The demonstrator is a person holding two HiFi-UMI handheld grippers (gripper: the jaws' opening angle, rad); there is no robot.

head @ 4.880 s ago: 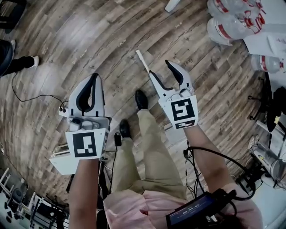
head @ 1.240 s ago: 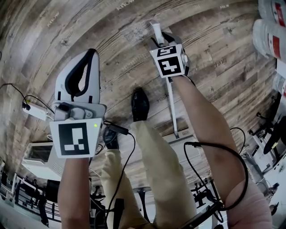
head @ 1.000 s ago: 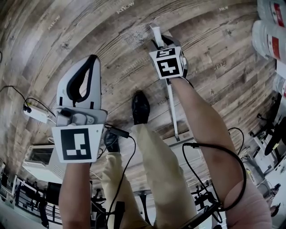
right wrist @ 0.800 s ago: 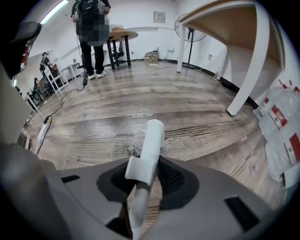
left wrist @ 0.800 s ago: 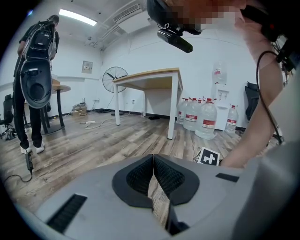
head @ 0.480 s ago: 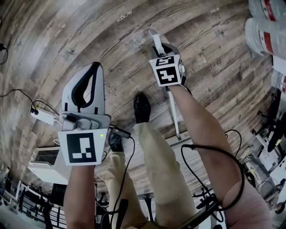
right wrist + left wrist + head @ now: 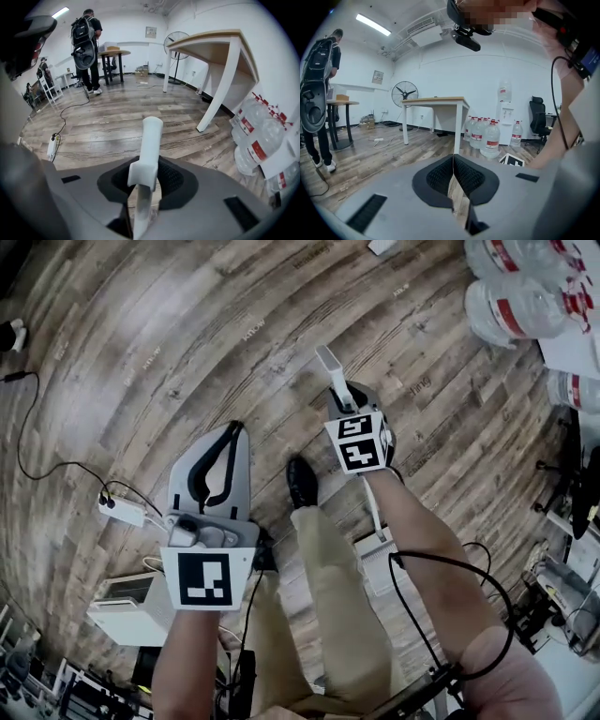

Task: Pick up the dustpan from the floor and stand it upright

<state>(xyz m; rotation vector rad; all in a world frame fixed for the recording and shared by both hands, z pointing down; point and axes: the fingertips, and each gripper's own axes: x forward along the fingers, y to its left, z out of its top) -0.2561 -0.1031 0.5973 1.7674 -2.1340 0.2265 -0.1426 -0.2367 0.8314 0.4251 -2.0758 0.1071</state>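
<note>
**Head view, L to R.** Power strip (image 7: pixel 122 512) lies on the wood floor (image 7: pixel 169 343). L gripper (image 7: pixel 232 427) hangs over the floor, jaws closed pad to pad w/ nothing btw them. A shoe (image 7: pixel 302 482) sits mid-frame. R gripper (image 7: pixel 349 395) has its jaws clamped on the dustpan (image 7: pixel 330 367) handle. The thick handle end sticks out past the jaws. The shaft runs back under the marker cube to the pan beside the person's R leg; whether the pan touches the floor can't be told.

**Gripper views.** L gripper view: desk (image 7: pixel 436 101) ahead, bottles (image 7: pixel 487 136) just past its R corner leg. R gripper view: the handle stands btw the pads, w/ the desk's near corner at upper R.
</note>
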